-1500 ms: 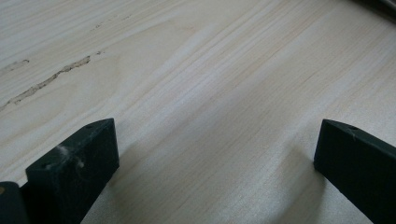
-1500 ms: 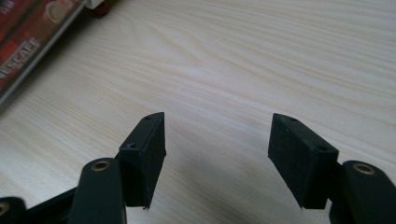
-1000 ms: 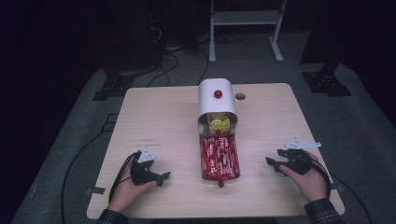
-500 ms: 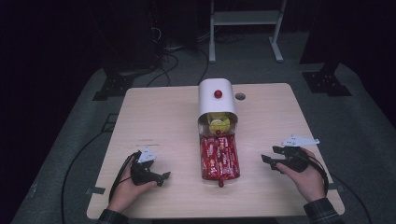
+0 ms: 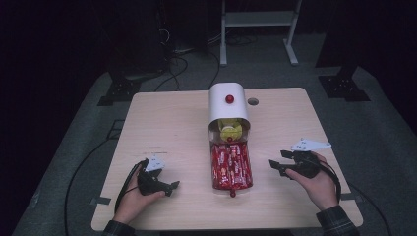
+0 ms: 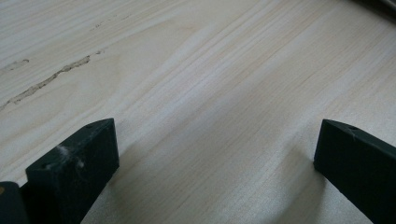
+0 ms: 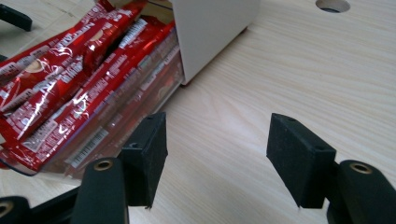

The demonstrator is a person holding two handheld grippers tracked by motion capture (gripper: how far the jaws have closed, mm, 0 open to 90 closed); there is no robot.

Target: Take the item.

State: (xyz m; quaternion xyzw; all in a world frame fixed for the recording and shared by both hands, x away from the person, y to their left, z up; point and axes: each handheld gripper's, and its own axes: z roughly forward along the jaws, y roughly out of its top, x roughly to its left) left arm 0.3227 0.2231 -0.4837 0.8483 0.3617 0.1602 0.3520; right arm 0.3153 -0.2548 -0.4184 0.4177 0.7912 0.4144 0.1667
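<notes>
Looking down, I see the pale wooden worktop (image 5: 167, 128) carrying a white dispenser box (image 5: 228, 105) at its middle, with a red knob (image 5: 229, 99) on top. Its clear drawer (image 5: 231, 167) stands pulled out toward me, long axis running from the box to my edge, open end nearest me, packed with red sachets (image 5: 230, 164) lying lengthwise. A yellow item (image 5: 229, 132) sits inside the box mouth. A round hole (image 5: 253, 102) lies just right of the box. My right tongs (image 5: 276, 160), apart and empty, point at the drawer's right side, near but not touching. My left tongs (image 5: 173, 188), also apart, rest low over bare wood, well left of the drawer.
</notes>
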